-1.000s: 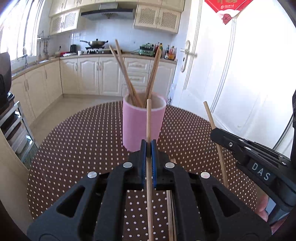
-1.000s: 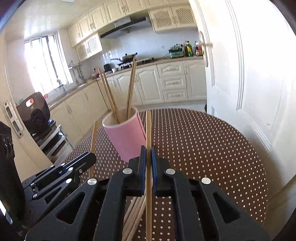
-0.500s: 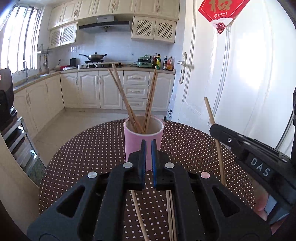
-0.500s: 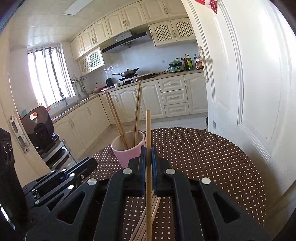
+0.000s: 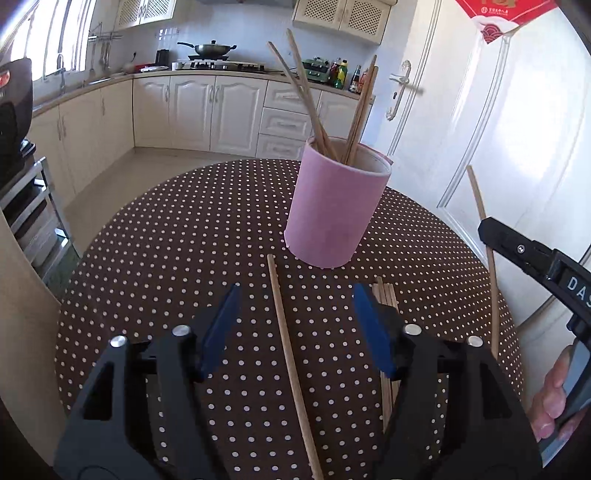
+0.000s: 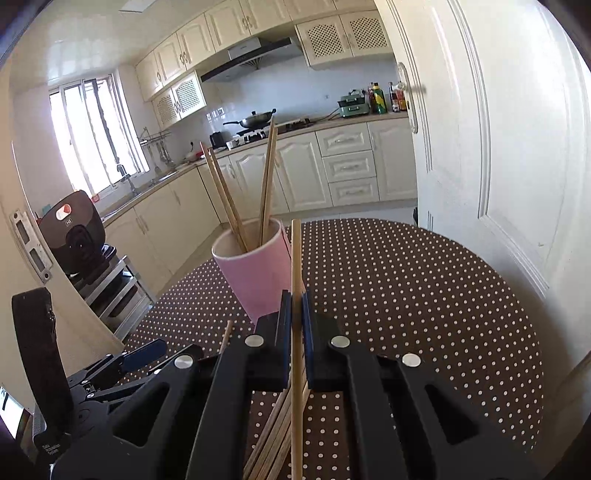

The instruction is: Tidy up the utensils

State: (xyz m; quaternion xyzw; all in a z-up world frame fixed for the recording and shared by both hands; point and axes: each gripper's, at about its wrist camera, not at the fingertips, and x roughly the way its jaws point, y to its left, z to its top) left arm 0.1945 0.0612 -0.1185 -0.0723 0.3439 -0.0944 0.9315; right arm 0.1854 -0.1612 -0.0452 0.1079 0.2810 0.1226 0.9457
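Brown cloth with white dots covers the round bench [image 5: 155,251]. My left claw [image 5: 295,325] has just been opening; its blue pads [image 5: 218,328] now stand apart over one loose wooden stick [image 5: 291,365] lying flat on the cloth between them, untouched. Just right of it lies a bundle [image 5: 386,299] of more sticks, partly under my right pad. The pink cup [image 5: 332,214], a plain matte cylinder, stands upright just beyond, with four sticks [image 5: 314,96] leaning in it. My right claw [image 6: 294,306] is clamped on a single stick [image 6: 295,258] that points up and away, near the cup's right side. In the left view its black side [image 5: 535,258] reads "DAS", cut off at the frame's edge. A red paper hanging [image 5: 506,14] on the white door bears writing too small to read.
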